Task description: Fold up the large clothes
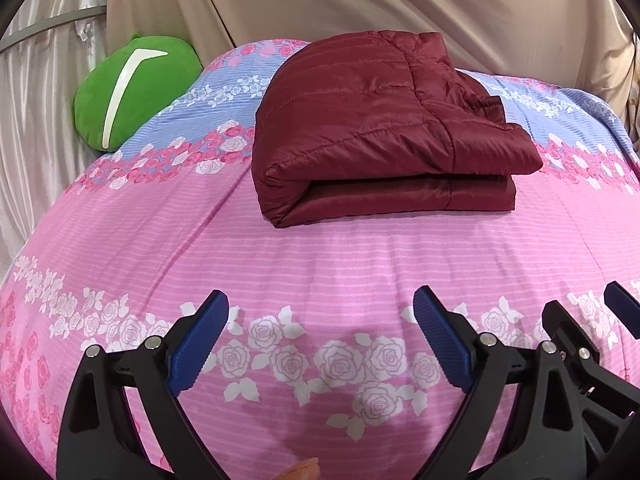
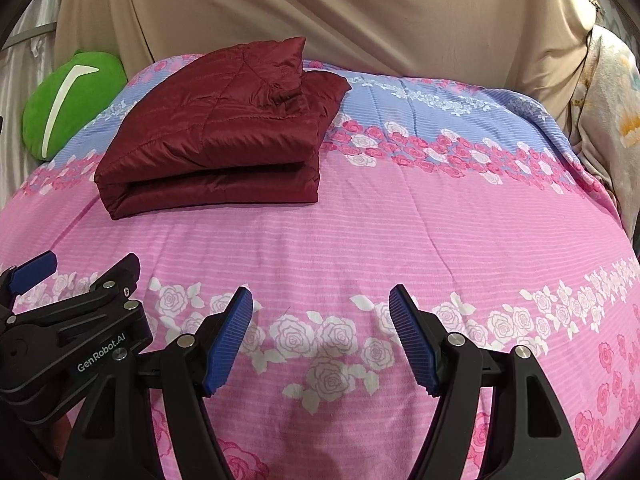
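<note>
We are holding our left tool (image 1: 320, 322) and our right tool (image 2: 321, 318) low over the bed (image 2: 400, 232), side by side. Both tools are spread apart and are gripping nothing. The dark red jacket (image 1: 376, 128) is lying folded on the pink flowery bed cover, well away from both tools. A green pillow (image 1: 136, 88) is sitting just beside the bed's far left edge.

The only readable text is "GenRobot.AI", in white letters. It stands on the black body of the left gripper (image 2: 32, 276), seen in the right wrist view.
</note>
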